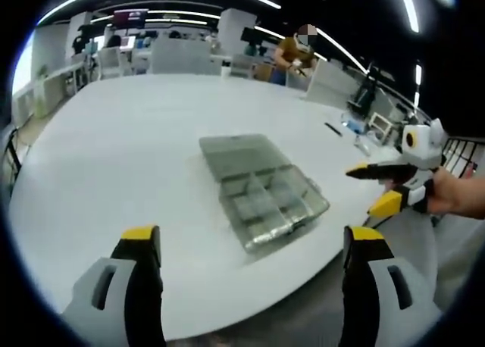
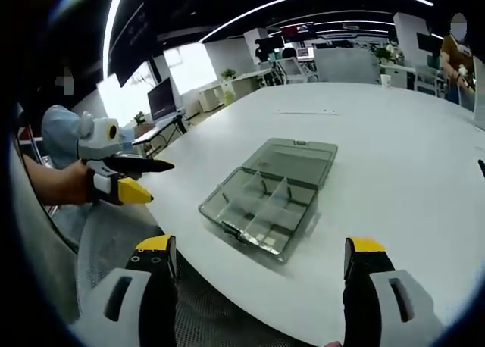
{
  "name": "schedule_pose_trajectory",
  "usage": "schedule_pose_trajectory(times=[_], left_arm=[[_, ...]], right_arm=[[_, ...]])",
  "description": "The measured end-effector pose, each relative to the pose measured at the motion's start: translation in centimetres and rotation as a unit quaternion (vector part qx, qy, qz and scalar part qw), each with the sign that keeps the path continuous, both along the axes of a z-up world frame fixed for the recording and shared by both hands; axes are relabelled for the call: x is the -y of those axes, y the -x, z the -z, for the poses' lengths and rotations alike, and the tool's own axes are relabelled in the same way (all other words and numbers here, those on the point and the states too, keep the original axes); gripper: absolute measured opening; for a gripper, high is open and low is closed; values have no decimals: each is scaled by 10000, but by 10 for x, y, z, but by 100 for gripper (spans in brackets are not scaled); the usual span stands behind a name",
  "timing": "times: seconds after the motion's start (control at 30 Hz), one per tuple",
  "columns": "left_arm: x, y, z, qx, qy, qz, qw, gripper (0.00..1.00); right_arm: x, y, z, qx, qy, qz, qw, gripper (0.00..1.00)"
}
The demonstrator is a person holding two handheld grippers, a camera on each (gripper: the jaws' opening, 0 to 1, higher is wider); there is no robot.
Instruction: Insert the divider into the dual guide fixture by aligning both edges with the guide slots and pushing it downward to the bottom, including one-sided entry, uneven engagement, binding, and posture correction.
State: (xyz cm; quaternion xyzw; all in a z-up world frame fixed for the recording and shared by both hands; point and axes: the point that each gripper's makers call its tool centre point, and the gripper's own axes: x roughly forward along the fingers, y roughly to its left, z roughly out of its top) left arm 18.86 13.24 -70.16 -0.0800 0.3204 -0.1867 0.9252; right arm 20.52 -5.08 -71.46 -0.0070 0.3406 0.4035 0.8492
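We see the clear compartment box (image 1: 261, 189) lying open near the edge of the white table (image 1: 136, 157), its flat lid (image 1: 241, 154) swung back and resting on the tabletop on the side away from us. In the left gripper view its long axis runs on a diagonal from upper left to lower right; in the right gripper view the box (image 2: 269, 195) slants the other way, lid (image 2: 294, 159) at the upper right. Inside the tray, upright dividers (image 2: 267, 198) split it into several cells, one long partition crossing shorter ones. We can make out no label or writing on the box. Our left gripper (image 1: 254, 245) hangs over the table edge short of the box with jaws spread wide, gripping nothing. Our right gripper (image 2: 259, 254) is likewise parted wide and empty, apart from the box.
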Motion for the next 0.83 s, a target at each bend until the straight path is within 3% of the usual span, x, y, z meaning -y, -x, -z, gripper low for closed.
schedule_pose_trajectory(times=[0.83], left_arm=[[6,5,3,-86,29,189,9998,99]], right_arm=[[-1,1,-3,73,-84,-33,9999,90]])
